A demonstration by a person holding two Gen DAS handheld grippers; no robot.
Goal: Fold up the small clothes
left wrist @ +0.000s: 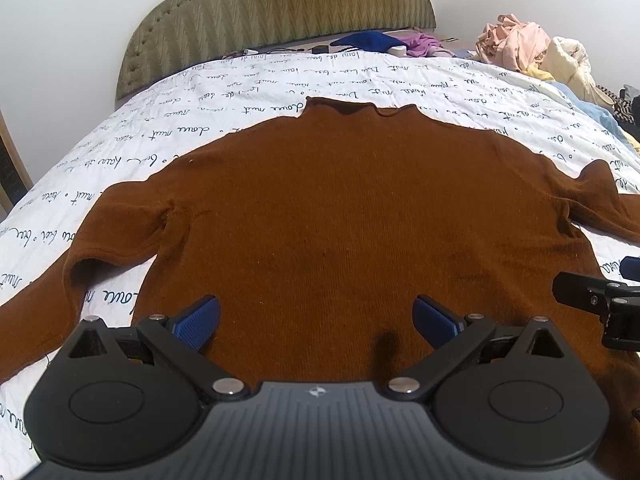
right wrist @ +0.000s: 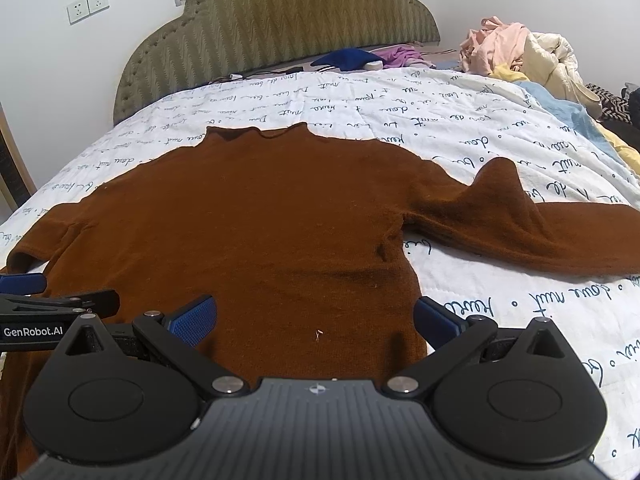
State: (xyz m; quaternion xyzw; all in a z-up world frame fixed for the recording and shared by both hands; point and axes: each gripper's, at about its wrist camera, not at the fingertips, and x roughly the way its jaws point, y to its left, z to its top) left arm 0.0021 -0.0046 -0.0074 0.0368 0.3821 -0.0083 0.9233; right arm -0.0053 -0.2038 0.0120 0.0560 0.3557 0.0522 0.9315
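A brown knit sweater (left wrist: 340,208) lies flat on the bed, collar toward the headboard, sleeves spread to both sides. It also shows in the right wrist view (right wrist: 260,220). My left gripper (left wrist: 316,320) is open and empty, hovering over the sweater's lower left body. My right gripper (right wrist: 316,320) is open and empty over the lower right body, its right finger near the sweater's side edge. The right gripper's tip shows at the right edge of the left wrist view (left wrist: 600,304); the left gripper shows at the left edge of the right wrist view (right wrist: 48,308).
The white quilt with dark script (left wrist: 280,92) covers the bed. An olive padded headboard (left wrist: 280,8) stands behind. A pile of clothes (left wrist: 532,52) lies at the far right; blue and purple garments (left wrist: 372,42) lie by the headboard.
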